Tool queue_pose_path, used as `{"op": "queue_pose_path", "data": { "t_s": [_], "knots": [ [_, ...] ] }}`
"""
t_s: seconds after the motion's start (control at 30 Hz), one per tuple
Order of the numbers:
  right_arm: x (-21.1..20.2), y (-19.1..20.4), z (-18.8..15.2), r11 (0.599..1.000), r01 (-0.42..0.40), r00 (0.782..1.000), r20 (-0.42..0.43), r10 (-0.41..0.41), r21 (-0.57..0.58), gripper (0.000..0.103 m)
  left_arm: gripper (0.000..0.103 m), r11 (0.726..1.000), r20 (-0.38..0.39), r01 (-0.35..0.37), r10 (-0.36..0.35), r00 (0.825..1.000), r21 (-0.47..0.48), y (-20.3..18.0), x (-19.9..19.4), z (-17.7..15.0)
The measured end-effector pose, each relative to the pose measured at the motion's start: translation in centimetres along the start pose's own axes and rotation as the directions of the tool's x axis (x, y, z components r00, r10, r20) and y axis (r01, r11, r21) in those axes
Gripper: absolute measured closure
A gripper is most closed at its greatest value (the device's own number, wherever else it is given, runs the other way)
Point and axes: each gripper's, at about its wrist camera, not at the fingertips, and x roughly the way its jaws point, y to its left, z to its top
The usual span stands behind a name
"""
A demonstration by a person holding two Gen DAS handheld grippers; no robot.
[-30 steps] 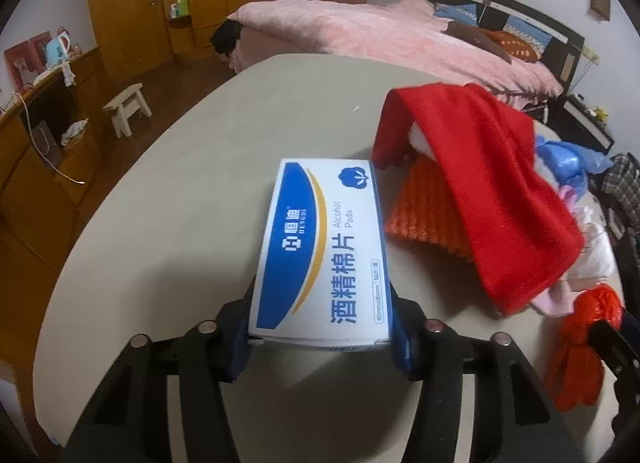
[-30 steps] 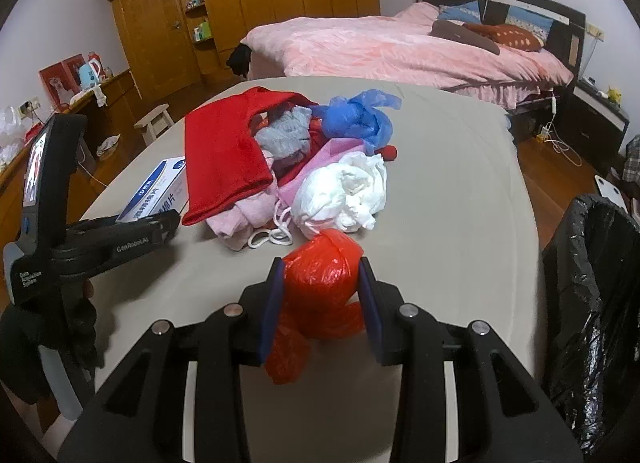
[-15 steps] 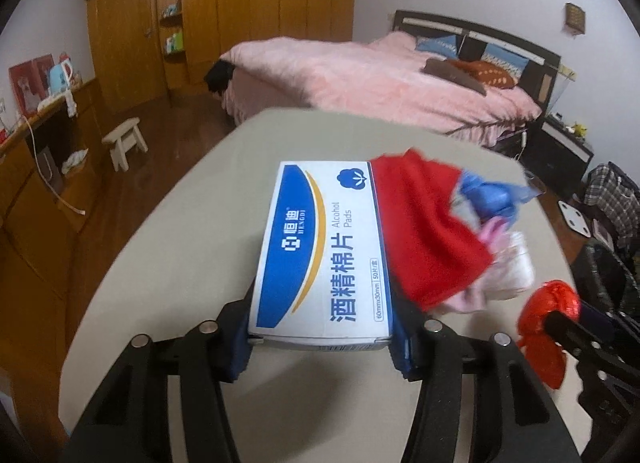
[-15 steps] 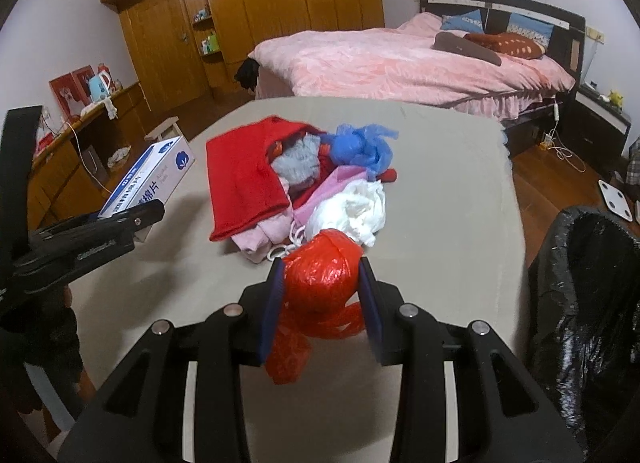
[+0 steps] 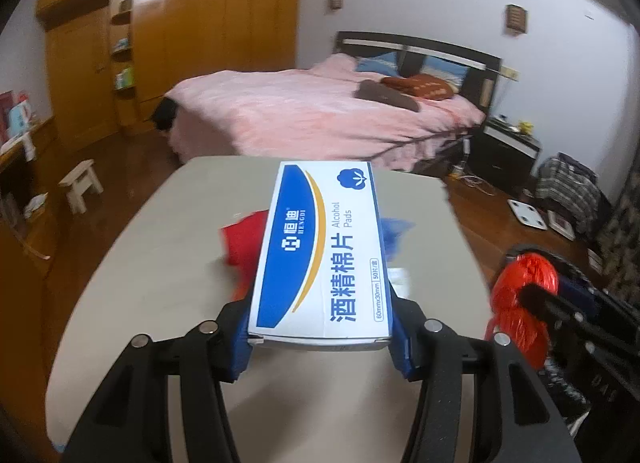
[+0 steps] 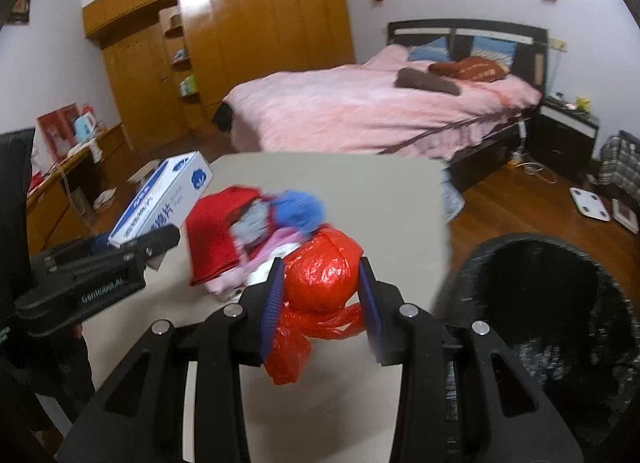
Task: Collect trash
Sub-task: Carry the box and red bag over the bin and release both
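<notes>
Fingers of my right gripper (image 6: pixel 320 295) clench a red bag (image 6: pixel 320 279), knotted into a ball, tail of crinkled plastic hanging below the pads. Fingers of my left gripper (image 5: pixel 322 337) clamp a box (image 5: pixel 320 251) of alcohol pads by its near end, long axis pointing straight away from me, lifted above the table (image 5: pixel 160 263).

Key relation: bin (image 6: pixel 560 323), lined in black, mouth open, lies low and to the right of my right fingers, just past the table edge. Right hand is nearer to it; left hand with the box is well off to the left, across the table. My guess: the bag goes in first, a short swing right and down.

Box: white and blue card, rigid, corners sharp. Bag: thin, glossy, soft.

Between the two grippers a pile (image 6: pixel 248 231) of red, blue, pink and white stuff sits on the table.
</notes>
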Motion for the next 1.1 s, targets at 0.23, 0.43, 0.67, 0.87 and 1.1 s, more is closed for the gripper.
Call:
{"op": "queue_pose_path", "data": {
  "t_s": [0.23,0.43,0.67,0.87,1.1],
  "knots": [
    [-3.6,-6.3,0.5,0.990,0.129,0.990,0.051,-0.133,0.063,0.068,0.049,0.989,0.000,0.123,-0.123,0.992,0.080,-6.3,0.8,0.9],
    [-5.8,-11.6,-0.4,0.962,0.247,0.966,0.052,-0.254,0.115,0.068,0.049,0.963,-0.018,0.232,-0.232,0.973,0.137,-12.3,1.9,1.3],
    [-7.6,-17.0,-2.5,0.918,0.354,0.931,0.029,-0.364,0.178,0.068,0.049,0.921,-0.058,0.341,-0.336,0.940,0.188,-18.7,3.0,1.2],
    [-8.6,-19.6,-4.5,0.888,0.405,0.909,0.007,-0.416,0.217,0.066,0.048,0.886,-0.102,0.412,-0.399,0.911,0.212,-22.5,4.3,0.4],
    [-9.1,-21.0,-5.5,0.868,0.436,0.895,-0.011,-0.447,0.238,0.055,0.036,0.860,-0.125,0.464,-0.447,0.886,0.213,-24.1,5.2,0.4]
  ]
}}
